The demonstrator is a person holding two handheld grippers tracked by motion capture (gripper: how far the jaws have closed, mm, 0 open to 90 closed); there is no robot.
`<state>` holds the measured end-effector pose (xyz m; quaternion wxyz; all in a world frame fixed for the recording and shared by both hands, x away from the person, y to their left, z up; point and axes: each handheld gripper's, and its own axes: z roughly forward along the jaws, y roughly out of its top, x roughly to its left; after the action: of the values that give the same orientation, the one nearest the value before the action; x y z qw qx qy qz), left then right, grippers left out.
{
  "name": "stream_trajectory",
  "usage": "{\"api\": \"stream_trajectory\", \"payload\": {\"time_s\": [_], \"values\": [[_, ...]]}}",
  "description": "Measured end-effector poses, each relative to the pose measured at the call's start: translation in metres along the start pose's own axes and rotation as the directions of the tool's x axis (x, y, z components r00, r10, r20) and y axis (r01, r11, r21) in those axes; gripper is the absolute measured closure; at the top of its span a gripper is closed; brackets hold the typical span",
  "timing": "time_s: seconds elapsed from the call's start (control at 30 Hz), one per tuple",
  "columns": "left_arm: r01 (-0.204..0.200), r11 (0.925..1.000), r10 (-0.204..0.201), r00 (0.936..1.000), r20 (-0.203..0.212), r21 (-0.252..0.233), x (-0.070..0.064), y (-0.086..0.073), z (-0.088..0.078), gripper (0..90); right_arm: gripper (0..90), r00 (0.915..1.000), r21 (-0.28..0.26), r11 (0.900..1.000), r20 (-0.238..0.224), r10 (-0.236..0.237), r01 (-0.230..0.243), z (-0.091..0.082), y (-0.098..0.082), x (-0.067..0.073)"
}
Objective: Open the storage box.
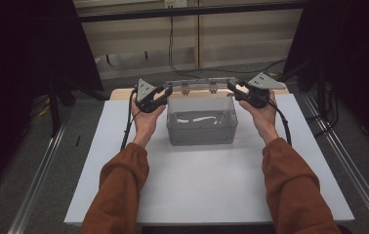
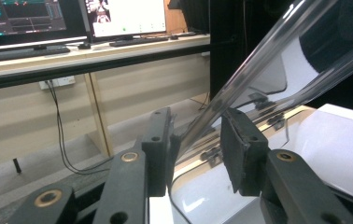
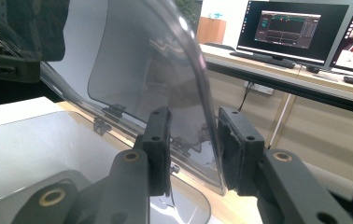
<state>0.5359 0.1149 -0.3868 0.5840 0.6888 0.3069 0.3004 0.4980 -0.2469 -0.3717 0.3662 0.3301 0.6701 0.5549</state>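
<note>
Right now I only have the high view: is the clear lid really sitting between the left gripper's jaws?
Observer: Yes. In the left gripper view the lid has its rim between the jaws of the left gripper, pads against it.
Operator: And the right side?
Observer: The right gripper clamps the lid's curved edge the same way.
Operator: What's beyond the table?
Observer: A desk with a lit monitor.

Rust-orange sleeves (image 1: 119, 185), black hand-held grippers (image 1: 154, 97)
</note>
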Motion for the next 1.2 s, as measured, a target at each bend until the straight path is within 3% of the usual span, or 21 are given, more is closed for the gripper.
{"api": "stream_trajectory", "payload": {"time_s": [0.23, 0.37, 0.57, 0.63, 0.8, 0.83, 1.2], "values": [[0.007, 0.9998, -0.007, 1.0000, 0.002, 0.019, 0.005, -0.001, 0.003, 64.3, 65.1, 1.0000, 0.003, 1.000, -0.002, 0.005, -0.005, 0.008, -0.001, -0.004], [0.031, 0.9994, -0.031, 0.9995, 0.005, 0.014, 0.004, -0.002, 0.007, 64.3, 65.3, 0.9999, 0.001, 1.000, 0.001, 0.015, -0.015, 0.011, -0.005, -0.006], [0.021, 0.9993, -0.021, 0.9998, 0.006, 0.030, 0.000, -0.001, 0.013, 64.2, 65.0, 0.9995, 0.013, 0.999, -0.004, 0.031, -0.031, 0.016, -0.011, -0.008], [0.037, 0.9988, -0.037, 0.9993, 0.006, 0.033, 0.001, -0.001, 0.016, 64.3, 65.1, 0.9994, 0.015, 0.999, -0.003, 0.035, -0.035, 0.017, -0.012, -0.009], [0.017, 0.9993, -0.018, 0.9997, 0.015, 0.034, 0.006, -0.002, 0.018, 66.6, 65.1, 0.9987, 0.013, 0.999, -0.005, 0.051, -0.051, 0.021, -0.012, -0.011], [0.030, 0.9992, -0.031, 0.9994, 0.014, 0.025, 0.006, -0.003, 0.019, 67.2, 65.0, 0.9986, 0.015, 0.999, -0.004, 0.052, -0.052, 0.022, -0.012, -0.012], [0.026, 0.9984, -0.027, 0.9994, 0.022, 0.050, 0.013, -0.002, 0.024, 71.2, 64.3, 0.9966, 0.031, 0.996, 0.011, 0.081, -0.081, 0.032, -0.024, -0.018]]}}
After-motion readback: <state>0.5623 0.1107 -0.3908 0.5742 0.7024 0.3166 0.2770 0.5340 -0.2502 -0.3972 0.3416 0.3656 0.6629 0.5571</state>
